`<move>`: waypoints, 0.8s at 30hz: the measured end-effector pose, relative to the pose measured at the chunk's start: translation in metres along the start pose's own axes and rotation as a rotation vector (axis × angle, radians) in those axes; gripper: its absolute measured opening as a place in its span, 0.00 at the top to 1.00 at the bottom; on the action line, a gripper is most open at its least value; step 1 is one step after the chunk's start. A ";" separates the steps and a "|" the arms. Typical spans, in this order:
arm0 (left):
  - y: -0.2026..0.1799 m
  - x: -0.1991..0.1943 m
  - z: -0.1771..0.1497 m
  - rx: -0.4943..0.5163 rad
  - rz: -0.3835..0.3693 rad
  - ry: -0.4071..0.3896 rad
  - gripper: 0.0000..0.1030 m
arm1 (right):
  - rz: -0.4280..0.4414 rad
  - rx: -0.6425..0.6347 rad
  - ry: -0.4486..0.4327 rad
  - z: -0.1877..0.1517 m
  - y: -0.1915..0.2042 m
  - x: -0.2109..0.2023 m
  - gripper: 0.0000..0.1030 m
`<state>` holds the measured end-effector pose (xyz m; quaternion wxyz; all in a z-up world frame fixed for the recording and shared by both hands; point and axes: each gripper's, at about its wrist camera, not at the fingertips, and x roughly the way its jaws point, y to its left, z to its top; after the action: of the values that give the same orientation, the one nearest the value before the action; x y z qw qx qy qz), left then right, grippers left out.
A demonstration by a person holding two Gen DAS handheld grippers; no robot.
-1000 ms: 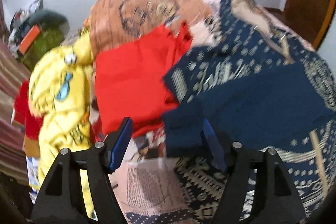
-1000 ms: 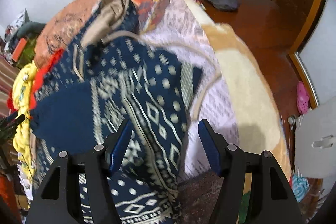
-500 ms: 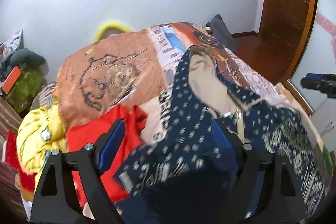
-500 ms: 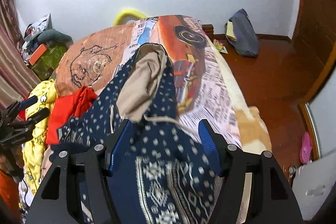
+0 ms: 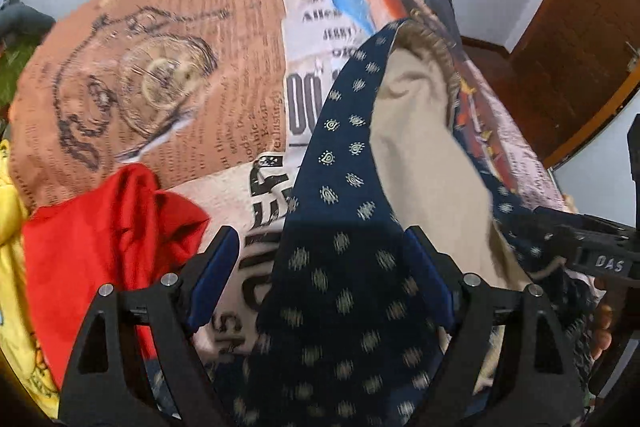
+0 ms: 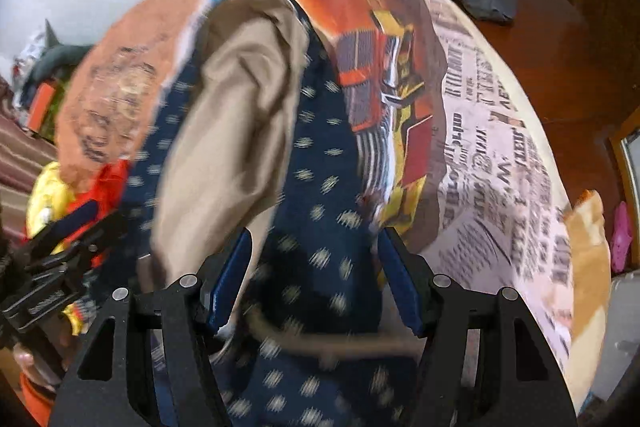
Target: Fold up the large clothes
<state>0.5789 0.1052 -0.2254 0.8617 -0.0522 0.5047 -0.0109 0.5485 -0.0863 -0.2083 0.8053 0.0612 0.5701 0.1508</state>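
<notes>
Navy patterned garment, tan lining showing, lies on the printed bedspread | cloth runs between both my jaws: left gripper just spread wide, right gripper half-open, grip unclear | red cloth alongside | right view alone shows wooden floor.

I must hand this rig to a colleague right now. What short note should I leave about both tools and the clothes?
Left tool: open. Its jaws have just been opening, and the navy patterned garment lies between them, not pinched.
Right tool: open over the same garment, no clear grip.
Things: the garment lies on the printed bedspread with its beige lining showing. A red garment and a yellow garment lie to its left.
Done: no finished fold visible.
Left: probably grip the navy garment, fold it, then the others.
</notes>
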 end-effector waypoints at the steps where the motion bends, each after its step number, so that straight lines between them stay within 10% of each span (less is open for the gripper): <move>1: 0.000 0.008 0.002 0.002 -0.001 0.006 0.19 | -0.004 0.002 0.015 0.003 -0.002 0.007 0.40; 7: 0.007 0.035 0.009 -0.065 -0.047 0.025 0.26 | -0.019 0.006 0.022 0.005 0.005 0.031 0.44; 12: 0.002 0.028 0.003 -0.046 -0.040 -0.008 0.60 | -0.049 -0.087 0.000 -0.001 0.026 0.027 0.89; 15: -0.002 0.013 0.000 -0.002 -0.003 -0.011 0.90 | -0.066 -0.130 -0.021 -0.009 0.032 0.011 0.90; 24: -0.012 -0.090 -0.017 0.097 -0.005 -0.148 0.90 | 0.036 -0.174 -0.177 -0.039 0.039 -0.103 0.91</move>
<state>0.5202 0.0982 -0.1539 0.8980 -0.0123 0.4385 -0.0338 0.4739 -0.0844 -0.1181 0.8520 0.0146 0.4802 0.2082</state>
